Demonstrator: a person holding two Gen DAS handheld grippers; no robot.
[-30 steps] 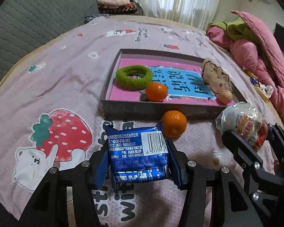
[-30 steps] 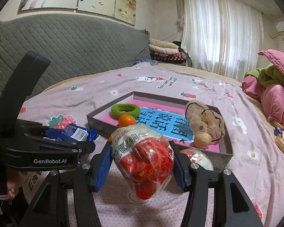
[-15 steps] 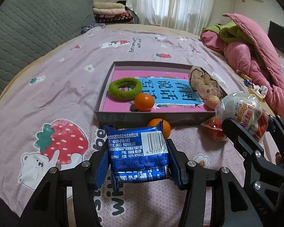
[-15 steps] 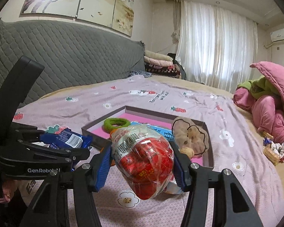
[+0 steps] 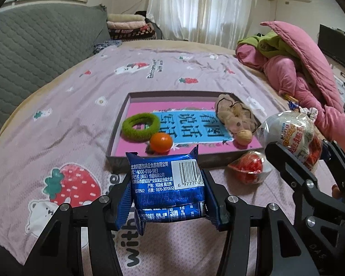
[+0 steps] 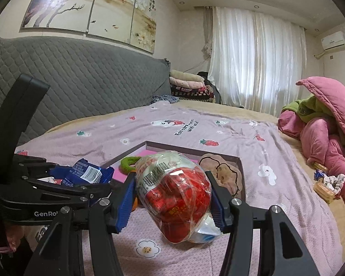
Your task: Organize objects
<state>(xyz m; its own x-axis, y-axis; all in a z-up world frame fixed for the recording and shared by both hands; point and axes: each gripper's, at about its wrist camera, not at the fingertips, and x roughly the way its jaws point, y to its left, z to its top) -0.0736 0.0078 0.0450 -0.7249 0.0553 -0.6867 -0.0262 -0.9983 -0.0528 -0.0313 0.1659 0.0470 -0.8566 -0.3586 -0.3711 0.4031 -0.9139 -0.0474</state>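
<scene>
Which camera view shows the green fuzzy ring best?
The left wrist view. There the green fuzzy ring lies fully visible inside the tray, beside the orange. In the right wrist view only a small arc of it shows behind the red snack bag.

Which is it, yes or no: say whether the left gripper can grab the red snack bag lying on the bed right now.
Probably not: the left gripper is already shut on the blue packet, so nothing can take the red snack bag.

Your count: two grippers, left gripper and right gripper. One blue snack packet. Two red candy bags. One tray, holding one green ring, one mandarin, one walnut, one plush toy.
</scene>
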